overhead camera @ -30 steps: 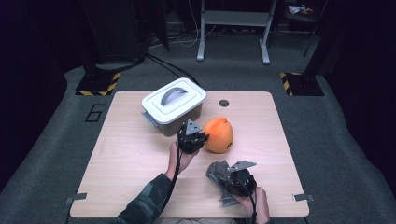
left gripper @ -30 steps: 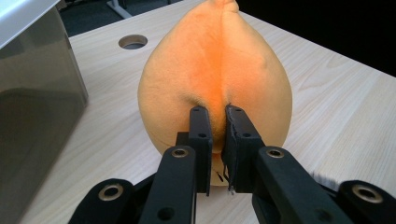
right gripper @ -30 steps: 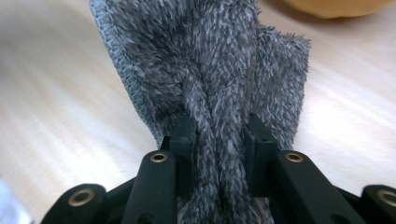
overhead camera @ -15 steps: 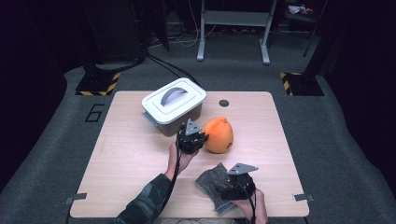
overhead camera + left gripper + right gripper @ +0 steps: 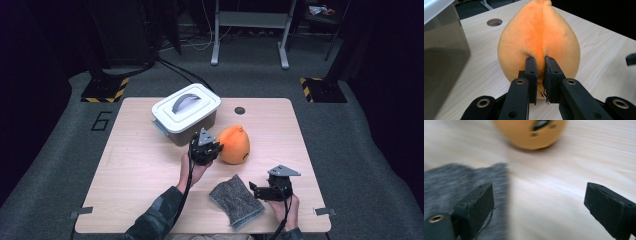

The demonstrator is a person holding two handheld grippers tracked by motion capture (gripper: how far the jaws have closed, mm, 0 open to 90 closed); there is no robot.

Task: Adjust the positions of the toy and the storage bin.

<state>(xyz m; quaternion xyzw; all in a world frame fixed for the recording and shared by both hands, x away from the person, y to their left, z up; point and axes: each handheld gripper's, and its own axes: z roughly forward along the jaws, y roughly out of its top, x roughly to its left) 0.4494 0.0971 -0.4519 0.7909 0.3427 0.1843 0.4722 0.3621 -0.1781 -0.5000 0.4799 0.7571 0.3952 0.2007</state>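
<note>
- While pinched between the closed jaws of the left gripper (image 5: 539, 65), the orange plush toy (image 5: 539, 37) is seen as pear-shaped and soft, a centre seam running straight ahead of the jaw tips.
- Dark face markings are shown on its far side.
- Wide-apart jaws are shown on the right gripper (image 5: 537, 200); a grey knitted cloth (image 5: 236, 200) lies flat beside one jaw.

This is a lab or test room. Around the wooden tabletop (image 5: 145, 175) lies grey carpet marked with the number 6 (image 5: 101, 120), yellow-black hazard-striped stand bases (image 5: 106, 90) sit behind it, and cables (image 5: 192, 44) trail past metal frame legs (image 5: 216, 35) beyond.
</note>
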